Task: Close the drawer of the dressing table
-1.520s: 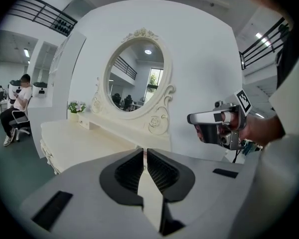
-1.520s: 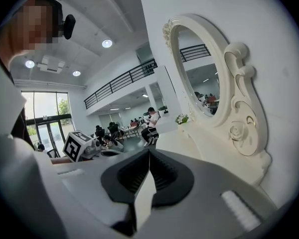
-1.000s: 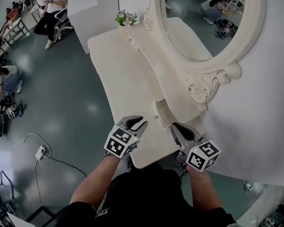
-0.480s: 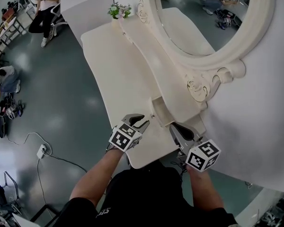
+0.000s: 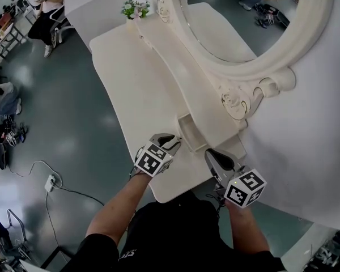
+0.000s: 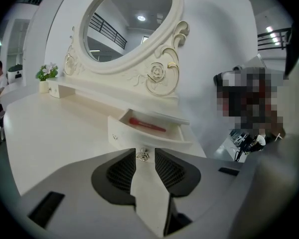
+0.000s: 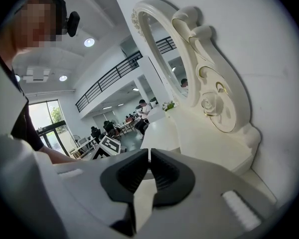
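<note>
The cream dressing table (image 5: 137, 78) has a small drawer (image 5: 188, 130) standing pulled out below the mirror shelf. In the left gripper view the drawer (image 6: 123, 133) holds a red stick (image 6: 147, 125), and its metal knob (image 6: 143, 155) sits in the gap at my jaw tips. My left gripper (image 5: 173, 140) (image 6: 145, 153) is at the drawer front. Its jaws have just been opening and stand open, with the pads not pressing on the knob. My right gripper (image 5: 213, 153) (image 7: 149, 156) hangs to the right of the drawer over the table's near corner, shut and holding nothing.
A large oval mirror (image 5: 238, 21) in a carved frame rises behind the drawer. A small flower pot (image 5: 135, 8) stands at the table's far end. Seated people (image 5: 42, 10) are far off. A power strip with its cable (image 5: 50, 181) lies on the floor to the left.
My left gripper has moved forward and down to the drawer front. The right gripper has shifted only slightly. The drawer remains pulled out.
</note>
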`<action>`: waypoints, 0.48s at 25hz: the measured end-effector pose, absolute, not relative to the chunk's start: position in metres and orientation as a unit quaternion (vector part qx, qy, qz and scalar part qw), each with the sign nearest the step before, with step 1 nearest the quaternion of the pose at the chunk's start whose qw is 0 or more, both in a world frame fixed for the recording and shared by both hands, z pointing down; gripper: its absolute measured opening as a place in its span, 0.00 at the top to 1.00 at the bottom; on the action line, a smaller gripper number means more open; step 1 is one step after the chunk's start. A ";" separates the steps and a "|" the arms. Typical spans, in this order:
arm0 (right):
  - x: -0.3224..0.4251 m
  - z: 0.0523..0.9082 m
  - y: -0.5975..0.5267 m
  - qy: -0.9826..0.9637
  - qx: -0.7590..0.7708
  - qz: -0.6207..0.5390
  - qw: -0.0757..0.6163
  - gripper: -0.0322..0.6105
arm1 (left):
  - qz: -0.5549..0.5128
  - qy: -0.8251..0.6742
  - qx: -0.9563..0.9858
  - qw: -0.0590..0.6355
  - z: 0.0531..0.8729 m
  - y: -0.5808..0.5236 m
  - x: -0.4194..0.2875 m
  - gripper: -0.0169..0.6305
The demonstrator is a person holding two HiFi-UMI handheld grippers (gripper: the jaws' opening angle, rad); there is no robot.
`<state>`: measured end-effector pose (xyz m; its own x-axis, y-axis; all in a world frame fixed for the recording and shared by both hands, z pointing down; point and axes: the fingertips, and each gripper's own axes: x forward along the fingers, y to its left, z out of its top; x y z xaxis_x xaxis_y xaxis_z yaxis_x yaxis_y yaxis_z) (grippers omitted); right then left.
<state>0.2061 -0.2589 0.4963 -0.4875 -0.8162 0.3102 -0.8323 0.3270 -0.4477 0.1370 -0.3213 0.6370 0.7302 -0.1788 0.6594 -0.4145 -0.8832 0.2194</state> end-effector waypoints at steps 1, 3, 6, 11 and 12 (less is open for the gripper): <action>0.208 0.498 -0.258 -0.813 0.508 0.284 0.015 0.91 | 0.334 -0.162 0.911 0.178 0.640 -0.322 0.138 0.81; 0.211 0.500 -0.258 -0.811 0.511 0.286 0.016 0.91 | 0.346 -0.159 0.908 0.175 0.647 -0.322 0.140 0.81; 0.213 0.503 -0.259 -0.809 0.512 0.289 0.015 0.91 | 0.353 -0.156 0.907 0.167 0.654 -0.324 0.143 0.81; 0.211 0.501 -0.261 -0.809 0.511 0.289 0.014 0.91 | 0.363 -0.153 0.903 0.173 0.659 -0.325 0.143 0.81; 0.211 0.501 -0.261 -0.809 0.512 0.289 0.014 0.91 | 0.365 -0.151 0.902 0.172 0.659 -0.324 0.143 0.81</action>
